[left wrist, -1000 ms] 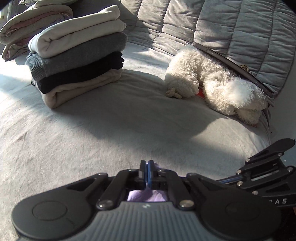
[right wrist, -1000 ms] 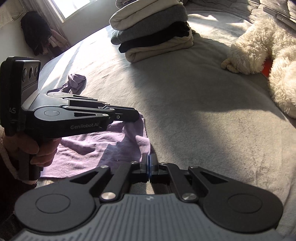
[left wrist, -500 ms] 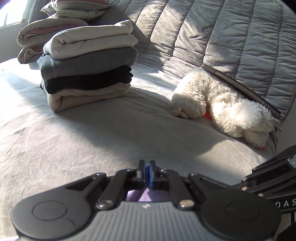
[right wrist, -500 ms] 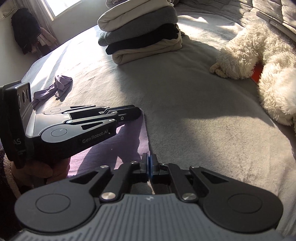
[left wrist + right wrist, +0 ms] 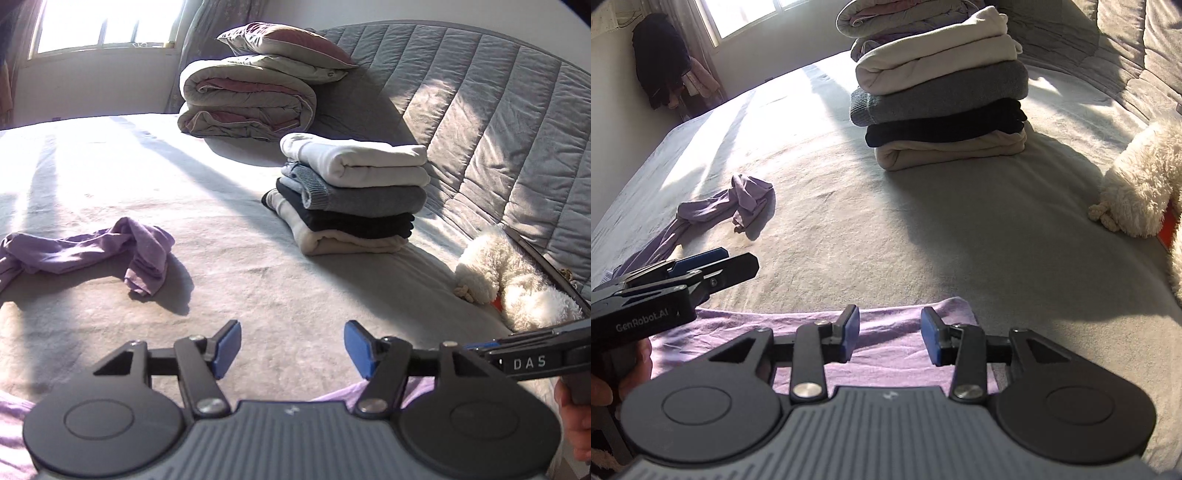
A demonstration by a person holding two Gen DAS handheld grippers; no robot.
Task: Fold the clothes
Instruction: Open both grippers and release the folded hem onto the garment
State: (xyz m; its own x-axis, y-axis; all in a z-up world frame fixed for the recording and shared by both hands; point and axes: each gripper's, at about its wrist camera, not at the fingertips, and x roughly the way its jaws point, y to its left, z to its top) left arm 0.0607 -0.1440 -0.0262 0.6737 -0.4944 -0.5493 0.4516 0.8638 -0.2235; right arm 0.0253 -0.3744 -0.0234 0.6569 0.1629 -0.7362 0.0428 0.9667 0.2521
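— Tool on the left (image 5: 292, 344), what is it doing?
— Its jaws are opening, blue pads (image 5: 225, 347) apart, with only bed sheet (image 5: 258, 266) showing in the gap. Nothing is held.
— And the right tool (image 5: 889, 336)?
— Opening as well. It hangs over the flat part of the purple garment (image 5: 897, 354), which lies spread on the bed at the near edge; the fabric shows between the pads, but they do not press on it.
— Where is the rest of that garment?
— One bunched, twisted end (image 5: 110, 251) trails away to the left on the sheet, well apart from the folded stack (image 5: 351, 199).
— What is in the stack?
— White on top, then grey, black and cream, standing near the quilted headboard (image 5: 498, 140). A rolled duvet (image 5: 247, 99) with a pillow (image 5: 288, 44) sits behind it, and a white fluffy toy (image 5: 513, 280) lies to the right.
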